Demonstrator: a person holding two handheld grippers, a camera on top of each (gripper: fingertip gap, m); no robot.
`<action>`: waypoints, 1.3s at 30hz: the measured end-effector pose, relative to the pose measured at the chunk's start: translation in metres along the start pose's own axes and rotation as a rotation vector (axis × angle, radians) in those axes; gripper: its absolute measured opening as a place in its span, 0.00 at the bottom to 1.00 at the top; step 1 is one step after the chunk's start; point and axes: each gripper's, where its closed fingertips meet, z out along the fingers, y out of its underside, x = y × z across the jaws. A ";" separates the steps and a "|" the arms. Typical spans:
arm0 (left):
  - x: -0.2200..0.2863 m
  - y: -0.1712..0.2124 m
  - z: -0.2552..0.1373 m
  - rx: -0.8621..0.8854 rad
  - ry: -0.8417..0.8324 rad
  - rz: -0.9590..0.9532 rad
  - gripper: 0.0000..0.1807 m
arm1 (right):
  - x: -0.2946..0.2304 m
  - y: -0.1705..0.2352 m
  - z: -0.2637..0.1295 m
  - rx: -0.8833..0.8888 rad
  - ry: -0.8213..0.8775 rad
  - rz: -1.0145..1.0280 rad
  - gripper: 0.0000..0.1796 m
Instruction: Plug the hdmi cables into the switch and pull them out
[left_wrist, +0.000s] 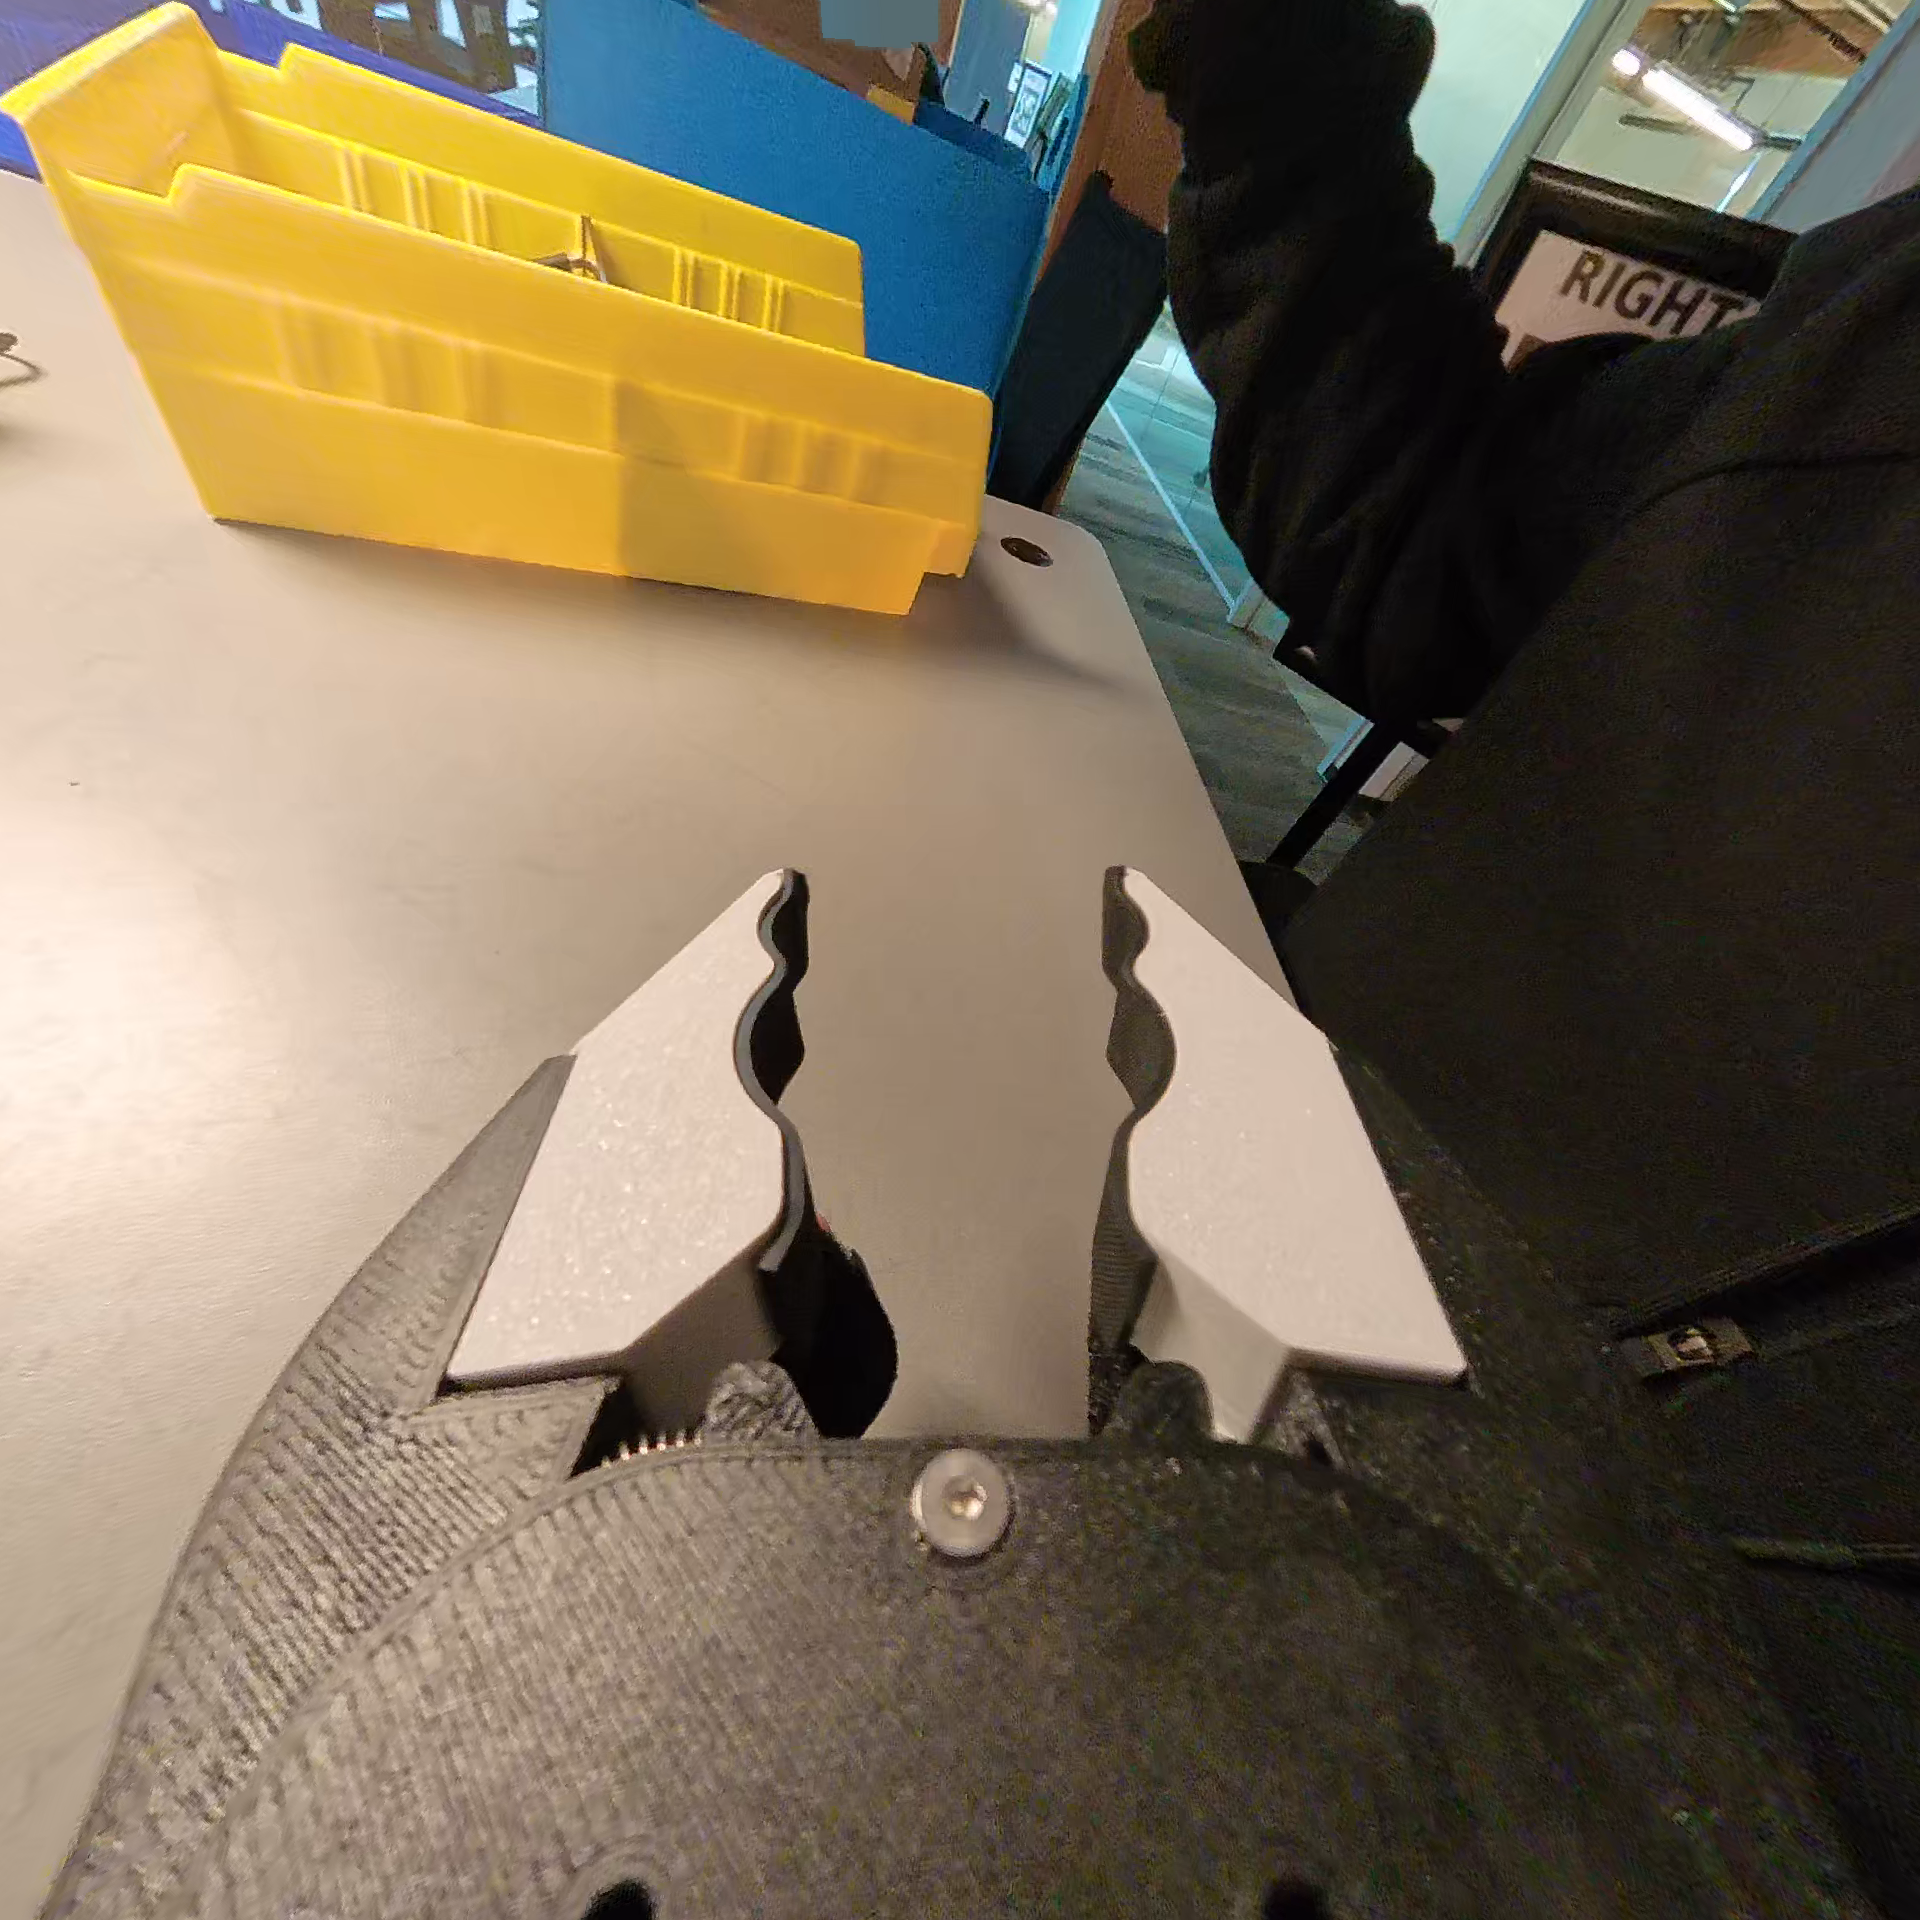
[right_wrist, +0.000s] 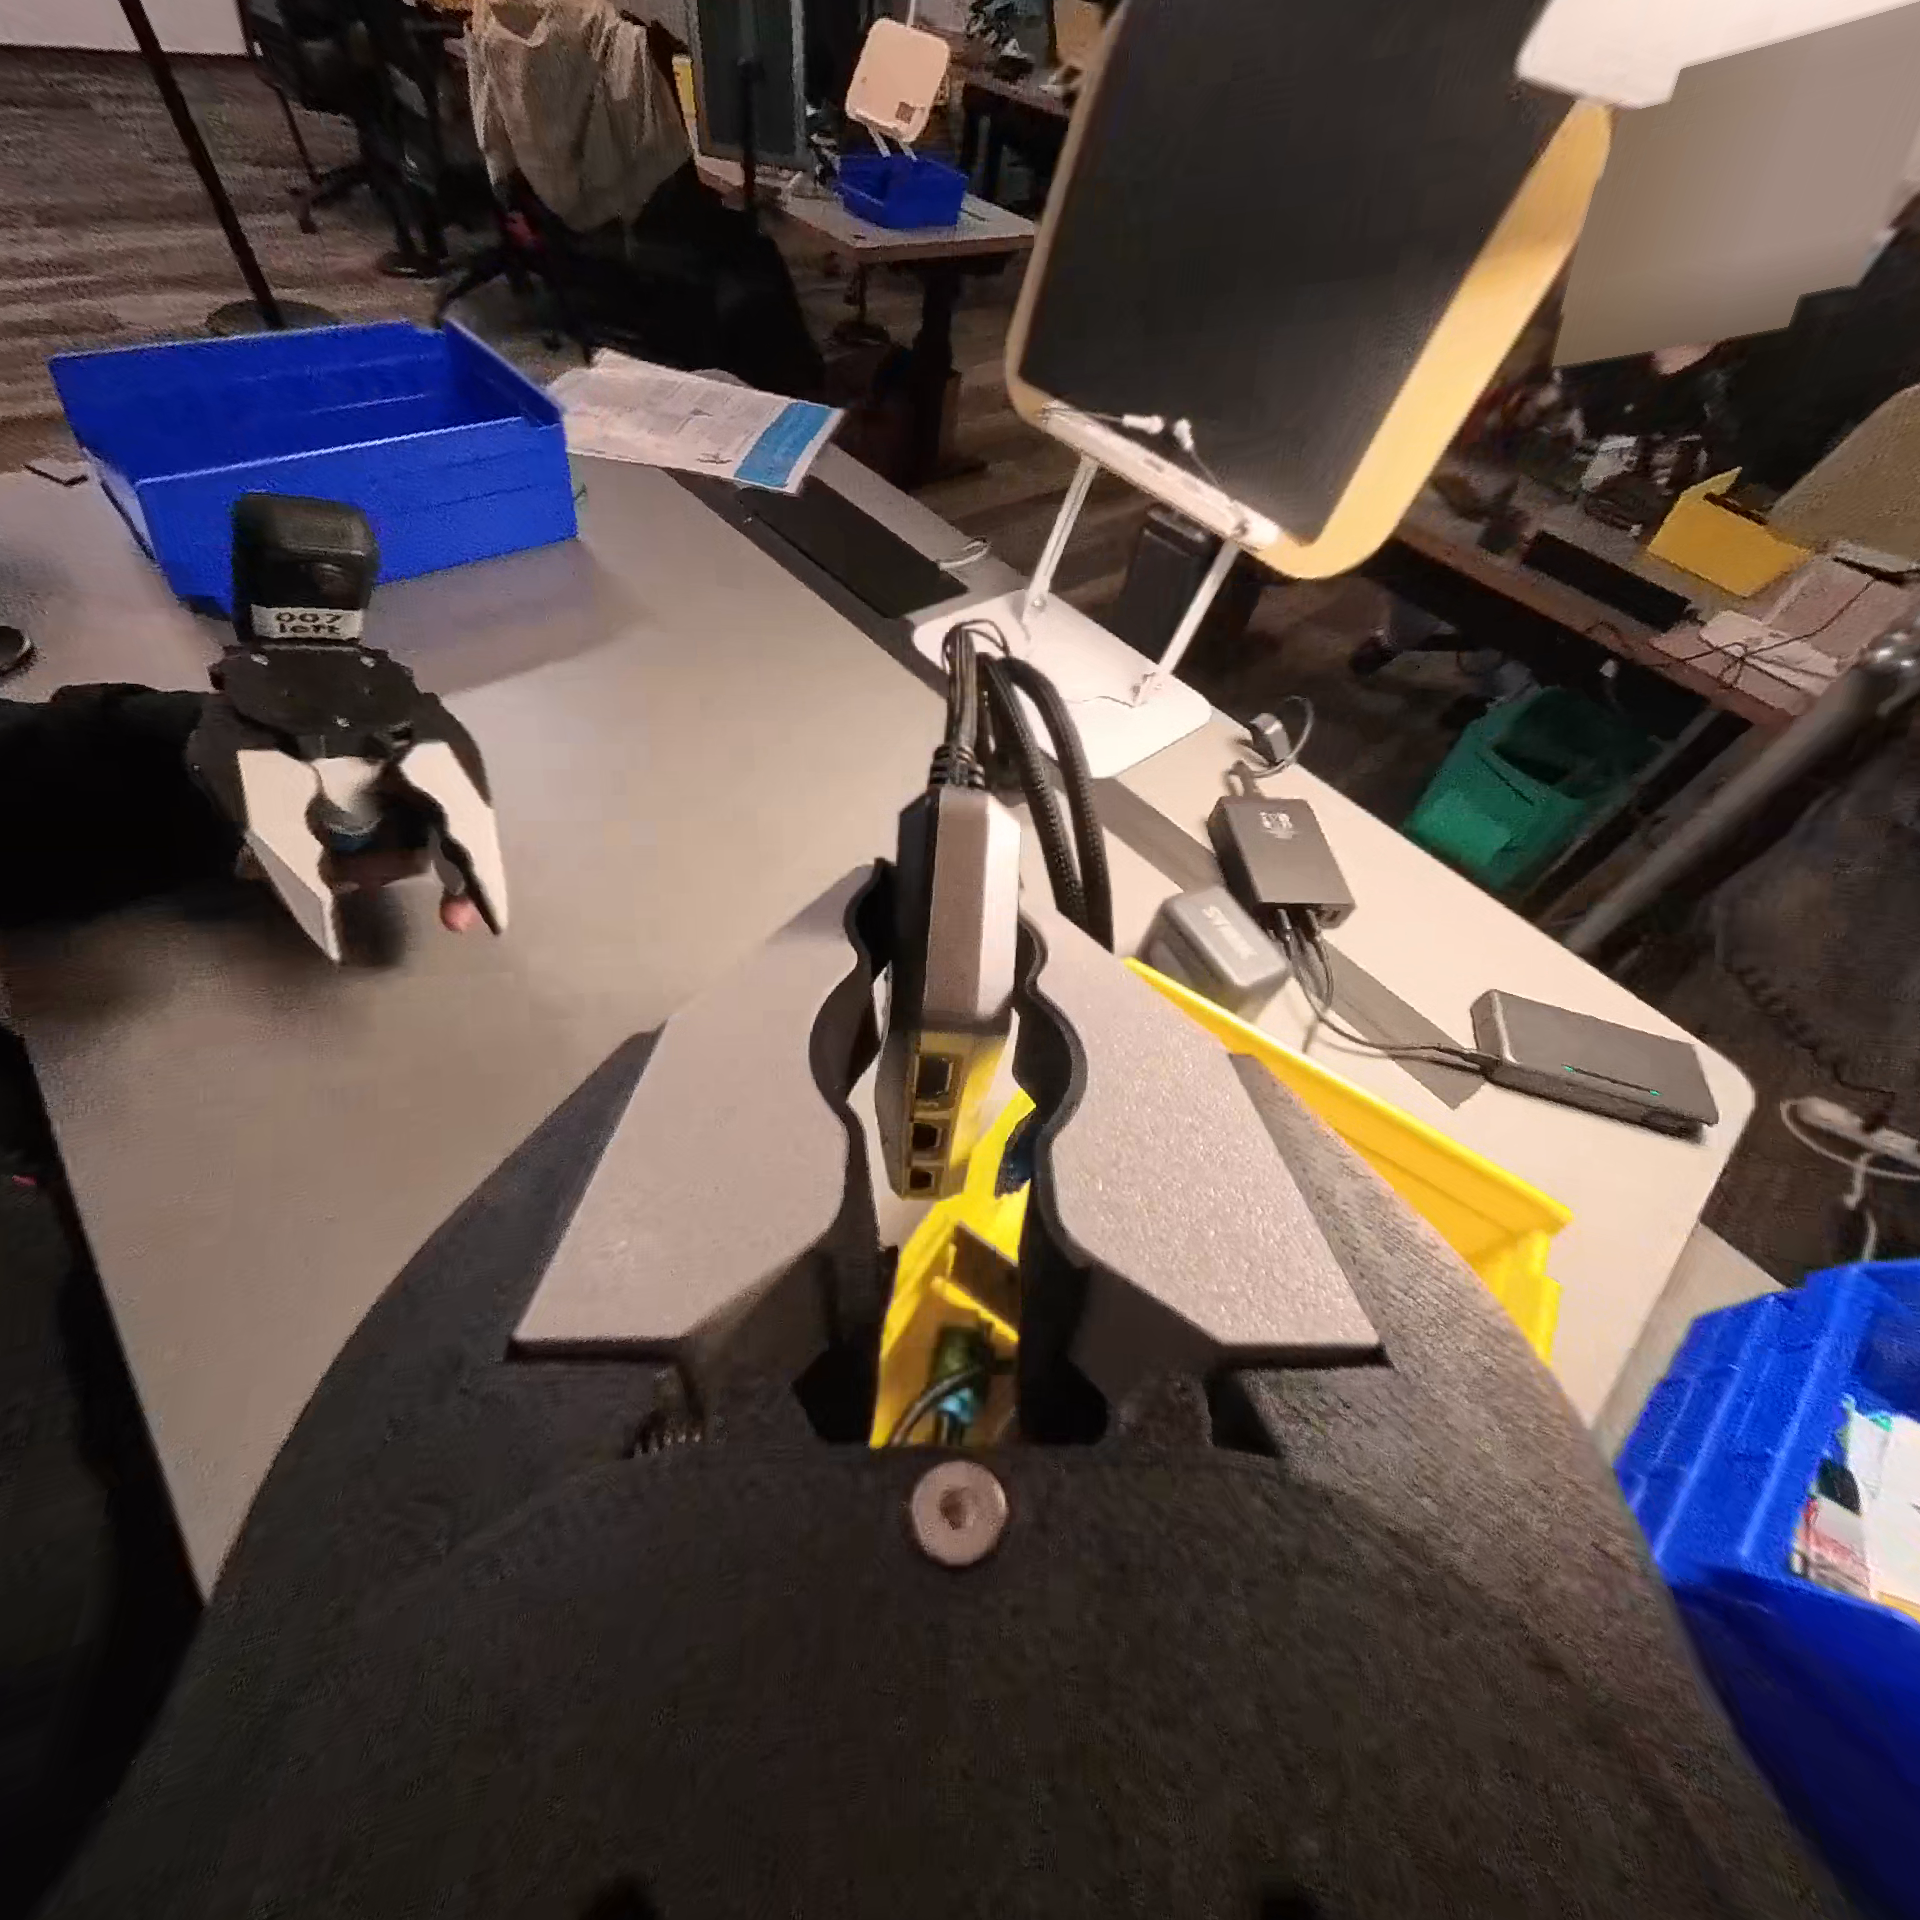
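Lifted above the yellow bin (right_wrist: 1382, 1132), the switch (right_wrist: 951, 997) sits clamped in the right gripper (right_wrist: 951, 935), long axis along the fingers, cables (right_wrist: 1029, 748) trailing away, while the left gripper (right_wrist: 416, 914) hovers unclenched, empty, well left.

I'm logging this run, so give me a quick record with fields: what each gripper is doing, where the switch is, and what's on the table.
left gripper: open, empty, over bare grey table
right gripper: shut on switch
switch: held above yellow bin, empty ports facing camera
cables: black, trailing from switch's far end
also on table: blue bin, papers
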 end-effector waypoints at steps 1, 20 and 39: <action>-0.001 0.000 0.000 0.004 -0.002 -0.004 0.32 | 0.010 0.005 -0.006 -0.017 -0.030 0.015 0.12; -0.014 0.009 0.006 0.017 -0.004 -0.078 0.29 | 0.161 0.178 0.033 -0.499 0.040 0.482 0.15; -0.011 0.001 0.004 0.038 -0.020 -0.060 0.28 | 0.156 0.208 0.006 -0.692 0.378 0.245 0.20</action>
